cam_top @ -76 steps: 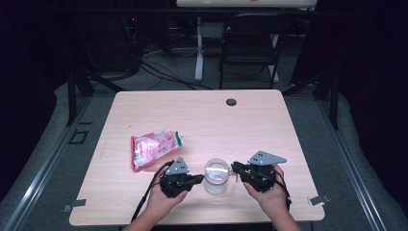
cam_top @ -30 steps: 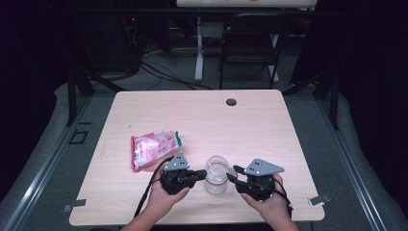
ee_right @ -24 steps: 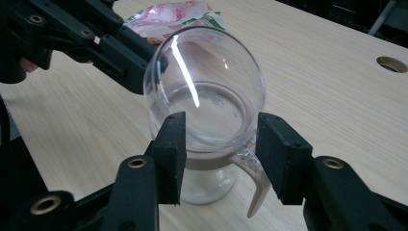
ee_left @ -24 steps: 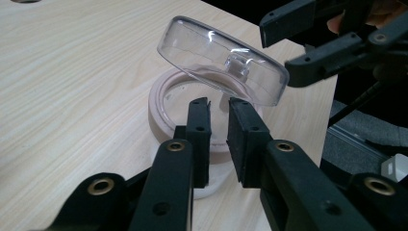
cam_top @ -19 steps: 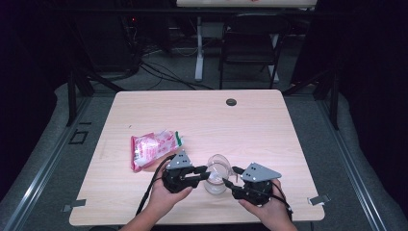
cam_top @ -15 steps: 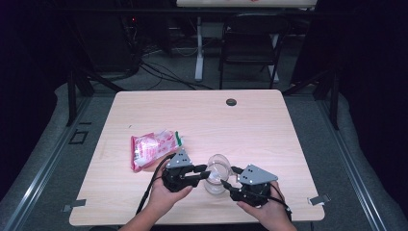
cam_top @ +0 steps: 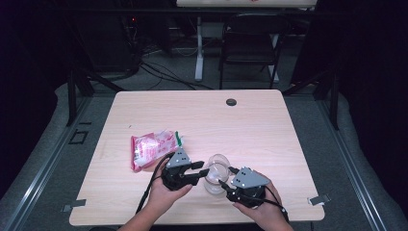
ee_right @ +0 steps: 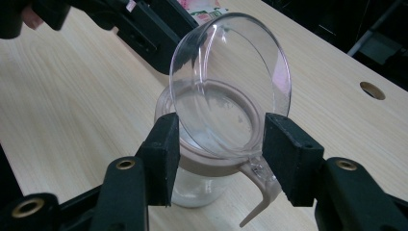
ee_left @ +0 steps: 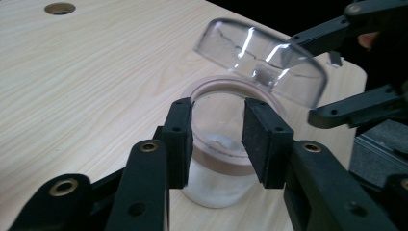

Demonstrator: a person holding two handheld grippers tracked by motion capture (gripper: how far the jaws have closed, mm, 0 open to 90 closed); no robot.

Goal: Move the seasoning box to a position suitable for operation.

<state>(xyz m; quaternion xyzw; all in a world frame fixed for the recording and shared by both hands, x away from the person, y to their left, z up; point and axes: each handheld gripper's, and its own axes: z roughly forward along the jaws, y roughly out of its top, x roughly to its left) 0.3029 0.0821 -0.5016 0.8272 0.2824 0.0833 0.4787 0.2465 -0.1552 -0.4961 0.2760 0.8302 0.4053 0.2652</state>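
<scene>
A clear glass jar (cam_top: 215,183) with a tan collar (ee_left: 226,161) stands near the table's front edge. Its clear hinged lid (ee_right: 231,82) is swung up and tilted over the mouth. My left gripper (cam_top: 204,173) reaches the jar from the left, its pads (ee_left: 179,139) apart in front of the collar with nothing pinched. From the right, my right gripper (cam_top: 226,177) has its jaws spread wide on either side of the raised lid and collar (ee_right: 211,163). In the left gripper view one right finger (ee_left: 327,36) touches the lid's edge (ee_left: 308,72).
A pink snack bag (cam_top: 151,147) lies on the table left of and behind the left hand. A round cable hole (cam_top: 231,102) sits near the far edge. Bare tabletop (cam_top: 216,125) stretches behind the jar. A chair (cam_top: 250,43) stands beyond the table.
My right gripper has moved left up to the jar. The lid, flat on the jar before, has swung up and open. The left gripper has barely shifted.
</scene>
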